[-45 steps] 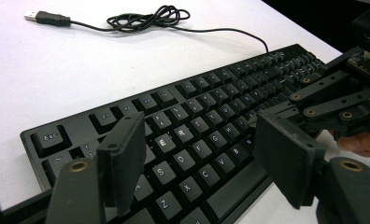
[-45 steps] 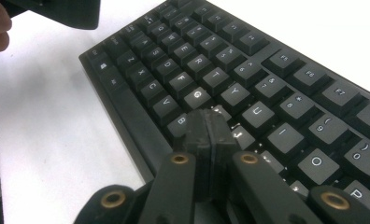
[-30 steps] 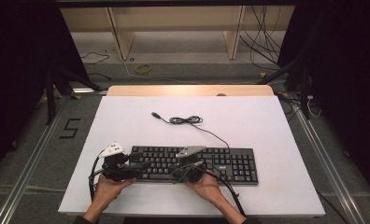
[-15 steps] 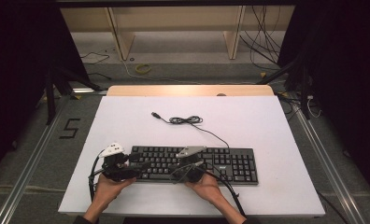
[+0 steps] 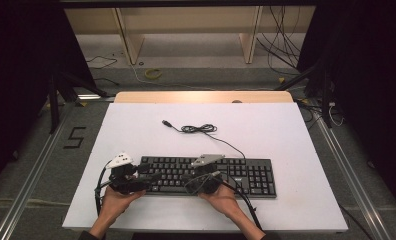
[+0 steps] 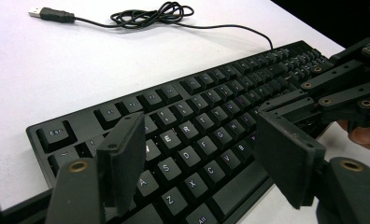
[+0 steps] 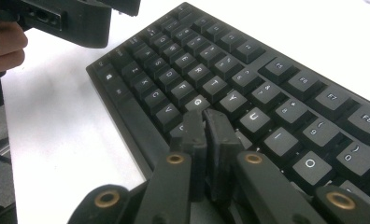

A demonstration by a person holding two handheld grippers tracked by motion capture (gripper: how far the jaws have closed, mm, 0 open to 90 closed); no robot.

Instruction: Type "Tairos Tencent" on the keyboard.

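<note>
Your left gripper (image 5: pixel 136 176) sits at the keyboard's left end, near the front-left part of the tabletop (image 5: pixel 296 135), and its jaws stand wide apart — nothing between them, just the letter keys from E and R down to Z and C showing through the gap in the left gripper view. The keyboard (image 5: pixel 236 172) itself lies flat along the front edge of the tabletop, running left to right, a little right of the middle. Moving along, your right gripper (image 5: pixel 206 177) is over the middle of the keys, and its two jaws are pressed together; in the right gripper view the tips come down in the home row just below the G key — whether they press a key or merely touch it, I cannot tell. Behind the keyboard, towards the middle of the tabletop, the cable (image 5: pixel 198 129) lies in a loose coil, its USB plug (image 5: pixel 166 122) pointing to the left, lying free on the white surface.
</note>
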